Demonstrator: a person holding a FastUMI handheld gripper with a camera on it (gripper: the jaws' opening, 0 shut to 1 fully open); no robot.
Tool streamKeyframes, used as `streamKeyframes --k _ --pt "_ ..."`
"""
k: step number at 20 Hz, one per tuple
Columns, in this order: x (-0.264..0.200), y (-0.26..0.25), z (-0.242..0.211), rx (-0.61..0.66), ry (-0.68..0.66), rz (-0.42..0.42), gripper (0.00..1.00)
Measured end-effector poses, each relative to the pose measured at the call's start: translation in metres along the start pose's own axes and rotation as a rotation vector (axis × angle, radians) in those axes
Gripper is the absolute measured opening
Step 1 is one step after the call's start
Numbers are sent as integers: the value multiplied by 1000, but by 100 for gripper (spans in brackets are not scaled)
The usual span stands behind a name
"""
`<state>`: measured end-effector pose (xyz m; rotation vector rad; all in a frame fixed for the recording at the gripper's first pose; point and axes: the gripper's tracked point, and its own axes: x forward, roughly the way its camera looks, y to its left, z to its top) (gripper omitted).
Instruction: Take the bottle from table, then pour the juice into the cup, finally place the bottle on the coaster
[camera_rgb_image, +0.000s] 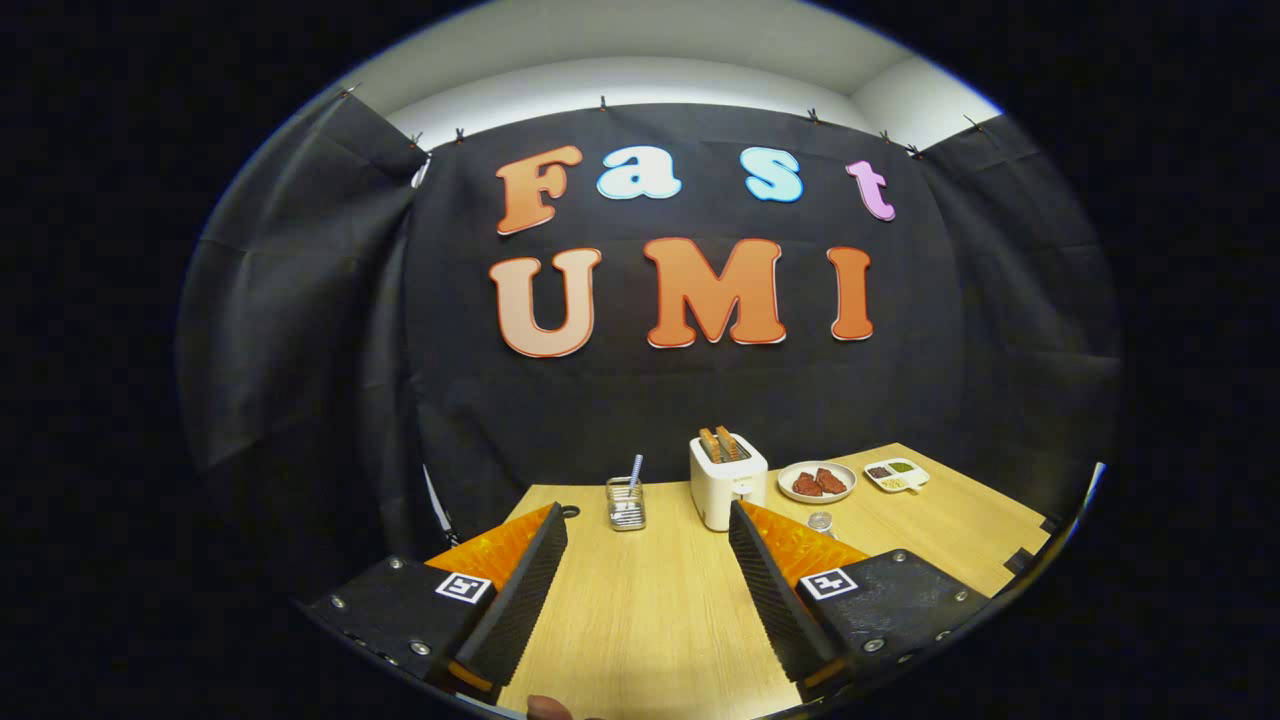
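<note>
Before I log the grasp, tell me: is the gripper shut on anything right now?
No: the gripper is open, its fingers spread with only bare table between them, short of the glass.

The surface (650, 610) looks like pale wood with a fine straight grain and a smooth, matt finish. The wall (300, 330) behind it is matt cloth, hanging in soft folds. The toaster (727, 482) has a smooth, slightly glossy shell that looks like plastic. The cup (626, 503) is clear and shiny, glass or plastic. The plate (816, 481) is smooth and glazed-looking. The tongs (648, 525) stand spread wide with nothing between them; their inner pads (520, 590) are ribbed and matt, like foam or rubber.
</note>
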<state>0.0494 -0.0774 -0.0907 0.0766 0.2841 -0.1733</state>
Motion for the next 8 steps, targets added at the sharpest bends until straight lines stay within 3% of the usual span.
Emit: streamKeyframes --k 5,8 --pt "-36 50 7 33 -86 119 96" --pt "-42 58 11 56 -118 144 96"
